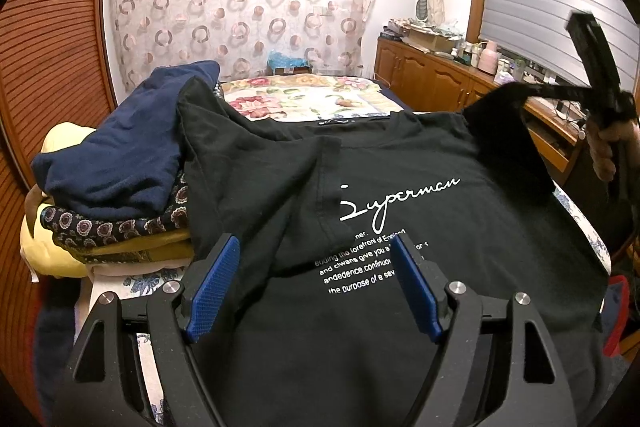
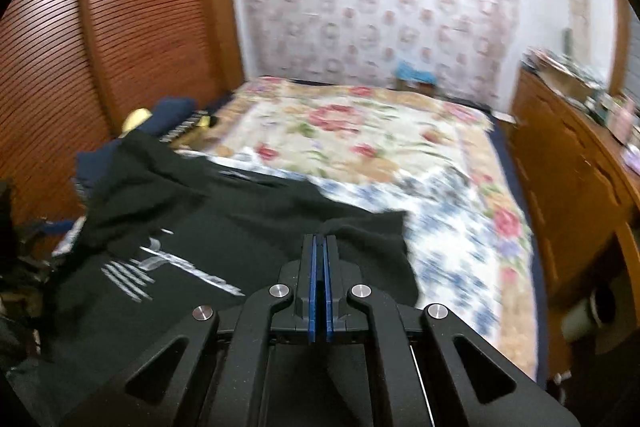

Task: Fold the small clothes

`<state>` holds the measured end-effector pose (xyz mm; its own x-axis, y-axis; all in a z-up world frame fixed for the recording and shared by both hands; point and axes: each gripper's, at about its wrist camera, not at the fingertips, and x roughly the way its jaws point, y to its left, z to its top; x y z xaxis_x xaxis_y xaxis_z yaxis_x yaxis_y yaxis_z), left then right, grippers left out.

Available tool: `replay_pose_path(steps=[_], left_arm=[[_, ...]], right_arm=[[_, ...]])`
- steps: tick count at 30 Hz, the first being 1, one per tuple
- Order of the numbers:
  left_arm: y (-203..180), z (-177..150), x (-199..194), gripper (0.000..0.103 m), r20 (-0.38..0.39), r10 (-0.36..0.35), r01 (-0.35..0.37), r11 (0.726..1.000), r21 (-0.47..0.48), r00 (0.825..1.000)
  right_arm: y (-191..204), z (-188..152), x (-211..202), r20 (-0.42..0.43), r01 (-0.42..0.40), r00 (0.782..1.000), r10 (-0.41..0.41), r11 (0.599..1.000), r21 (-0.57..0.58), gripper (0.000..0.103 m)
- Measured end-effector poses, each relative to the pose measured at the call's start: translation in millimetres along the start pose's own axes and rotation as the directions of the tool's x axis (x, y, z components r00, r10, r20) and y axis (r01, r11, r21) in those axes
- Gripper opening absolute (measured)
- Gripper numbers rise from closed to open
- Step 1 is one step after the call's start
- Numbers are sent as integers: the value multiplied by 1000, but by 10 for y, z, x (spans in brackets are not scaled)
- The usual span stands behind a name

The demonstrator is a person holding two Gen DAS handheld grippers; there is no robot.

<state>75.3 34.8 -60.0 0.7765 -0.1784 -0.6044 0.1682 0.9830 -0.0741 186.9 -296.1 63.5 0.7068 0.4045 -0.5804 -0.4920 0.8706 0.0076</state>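
A black T-shirt (image 1: 420, 163) with white "Superman" print lies face up on the bed; its left sleeve is folded over the chest. My left gripper (image 1: 316, 247) is open, its blue pads (image 1: 216, 287) spread just above the shirt's lower front, holding nothing. My right gripper (image 2: 320, 239) is shut on the shirt's right sleeve (image 2: 360, 231) and lifts it off the bed. In the left wrist view the right gripper (image 1: 536, 93) shows at the far right, holding the raised sleeve (image 1: 496, 107). The shirt (image 2: 192, 227) is blurred in the right wrist view.
A pile of folded clothes (image 1: 116, 163), navy on top, sits at the shirt's left, by a slatted wooden wardrobe (image 1: 44, 75). The floral bedspread (image 1: 312, 99) stretches beyond. A wooden dresser (image 1: 436, 79) with clutter stands along the right.
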Motion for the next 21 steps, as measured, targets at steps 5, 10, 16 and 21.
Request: replay_pose_path(steps=[5, 10, 16, 21], left_arm=[[16, 0, 3, 79, -5, 3, -3, 1000, -4, 1000], [21, 10, -1, 79, -3, 4, -4, 1000, 1, 1000], [50, 36, 33, 79, -3, 6, -6, 1000, 0, 1000], [86, 123, 88, 79, -3, 18, -18, 1000, 16, 1000]], right_arm=[[401, 201, 295, -11, -37, 999, 36, 998, -59, 3], [389, 256, 439, -17, -22, 1000, 21, 997, -71, 31], [267, 191, 532, -43, 53, 998, -55, 997, -52, 49], [38, -35, 591, -96, 120, 988, -123, 992, -38, 49]])
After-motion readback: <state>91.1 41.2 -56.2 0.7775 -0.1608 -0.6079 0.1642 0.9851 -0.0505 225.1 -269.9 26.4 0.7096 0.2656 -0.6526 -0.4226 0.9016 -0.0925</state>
